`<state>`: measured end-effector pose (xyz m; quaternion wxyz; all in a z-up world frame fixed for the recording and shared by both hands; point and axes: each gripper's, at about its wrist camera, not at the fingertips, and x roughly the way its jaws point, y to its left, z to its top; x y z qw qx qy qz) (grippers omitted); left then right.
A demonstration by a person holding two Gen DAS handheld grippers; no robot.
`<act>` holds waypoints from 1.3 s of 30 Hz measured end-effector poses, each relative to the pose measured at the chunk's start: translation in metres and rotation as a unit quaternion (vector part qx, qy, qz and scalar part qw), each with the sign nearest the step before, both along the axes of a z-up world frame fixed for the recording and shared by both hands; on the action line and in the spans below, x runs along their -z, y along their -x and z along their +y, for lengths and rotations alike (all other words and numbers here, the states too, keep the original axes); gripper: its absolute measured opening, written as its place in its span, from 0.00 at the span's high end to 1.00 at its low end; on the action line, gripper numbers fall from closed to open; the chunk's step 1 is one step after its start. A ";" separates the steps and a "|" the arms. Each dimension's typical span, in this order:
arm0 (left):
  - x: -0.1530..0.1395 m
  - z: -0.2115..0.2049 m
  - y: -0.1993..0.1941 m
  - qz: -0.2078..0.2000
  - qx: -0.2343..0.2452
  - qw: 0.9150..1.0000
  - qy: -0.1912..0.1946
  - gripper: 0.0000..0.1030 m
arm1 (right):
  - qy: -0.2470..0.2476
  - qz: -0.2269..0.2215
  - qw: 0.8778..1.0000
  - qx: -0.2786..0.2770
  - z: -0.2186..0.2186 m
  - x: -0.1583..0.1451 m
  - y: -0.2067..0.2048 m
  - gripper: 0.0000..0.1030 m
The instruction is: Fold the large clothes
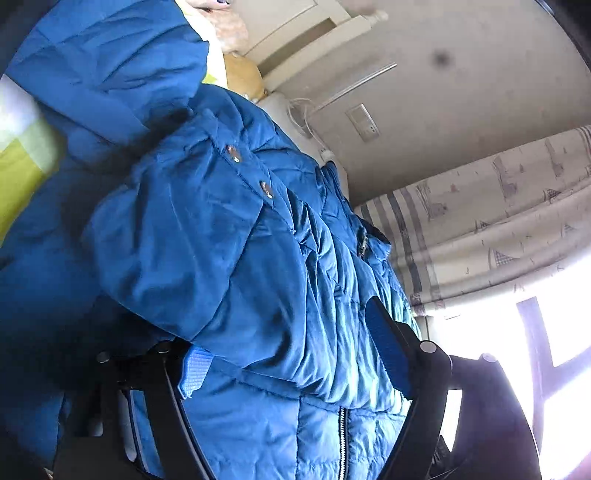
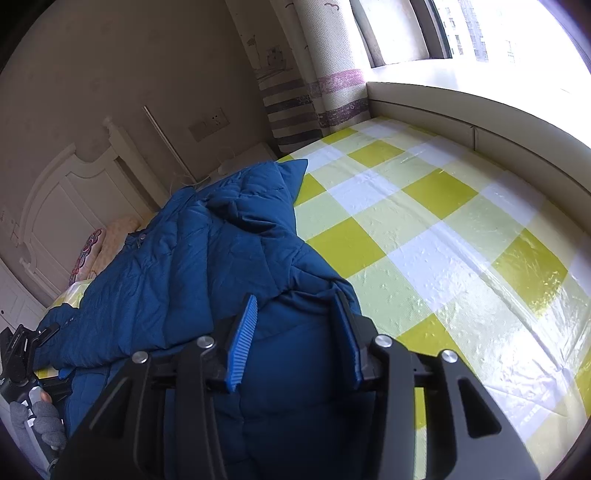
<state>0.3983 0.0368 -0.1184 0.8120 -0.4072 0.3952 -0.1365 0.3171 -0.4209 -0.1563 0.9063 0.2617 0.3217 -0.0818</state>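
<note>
A blue padded jacket (image 2: pixel 192 251) lies crumpled along the left side of the bed. My right gripper (image 2: pixel 295 297) sits over its near end. The puffy fabric fills the gap between the two blue pads (image 2: pixel 242 343) and touches both. In the left wrist view the jacket (image 1: pixel 221 240) fills most of the picture, with its snaps and zip showing. My left gripper (image 1: pixel 288 332) stands wide, its fingers astride a thick fold; I see no pinch. In the right wrist view the left gripper (image 2: pixel 22 350) shows at the far left edge, held by a gloved hand (image 2: pixel 44 417).
The bed has a yellow-green and white checked cover (image 2: pixel 424 240), bare to the right of the jacket. Pillows (image 2: pixel 110 236) lie against a white headboard (image 2: pixel 74 192). A striped curtain (image 2: pixel 295 92), a padded ledge (image 2: pixel 480 122) and a bright window (image 2: pixel 480 29) line the far side.
</note>
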 end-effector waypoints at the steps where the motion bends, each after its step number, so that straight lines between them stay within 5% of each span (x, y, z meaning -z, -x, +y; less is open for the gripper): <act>1: -0.001 -0.002 0.002 -0.003 0.001 1.000 -0.018 0.47 | 0.000 0.000 1.000 0.000 0.000 0.000 0.000 0.59; 3: -0.007 -0.010 0.009 0.002 0.014 0.995 -0.098 0.70 | -0.001 0.001 1.000 -0.001 0.000 0.000 0.000 0.58; 6: -0.012 -0.030 0.013 0.015 0.052 0.985 -0.166 0.69 | -0.002 0.000 1.000 -0.001 0.000 0.000 -0.001 0.58; 8: -0.020 -0.034 0.021 0.020 0.064 0.980 -0.185 0.59 | -0.003 0.000 1.000 -0.001 0.000 0.000 -0.001 0.58; 9: -0.025 -0.033 0.029 0.020 0.069 0.979 -0.190 0.40 | -0.003 0.000 1.000 -0.001 0.000 0.000 -0.001 0.58; 11: -0.034 -0.025 0.051 -0.004 0.063 0.976 -0.206 0.37 | -0.003 0.000 1.000 -0.002 0.001 0.000 -0.001 0.57; 16: -0.082 -0.008 0.105 -0.112 -0.046 0.941 -0.316 0.36 | -0.001 0.002 1.000 -0.005 0.002 -0.001 -0.001 0.55; 18: -0.090 -0.013 0.090 -0.113 -0.019 0.941 -0.318 0.36 | 0.001 0.002 1.000 -0.004 0.003 -0.001 -0.001 0.55; 20: -0.087 -0.024 0.073 -0.096 0.010 0.939 -0.329 0.36 | 0.001 0.002 1.000 -0.004 0.003 -0.001 0.000 0.55; 25: -0.022 -0.046 0.020 -0.031 0.065 0.914 -0.398 0.34 | 0.003 0.002 1.000 -0.003 0.004 -0.002 0.001 0.54; 27: -0.013 -0.052 0.022 -0.047 0.067 0.907 -0.412 0.29 | 0.002 0.003 1.000 -0.004 0.004 -0.001 0.001 0.53; 31: -0.014 -0.054 0.023 -0.061 0.084 0.911 -0.399 0.15 | 0.007 0.006 1.000 -0.006 0.005 -0.002 0.000 0.52; 39: -0.012 -0.042 0.024 -0.076 0.082 0.931 -0.348 0.15 | 0.066 -0.025 0.997 0.009 0.015 -0.024 0.009 0.52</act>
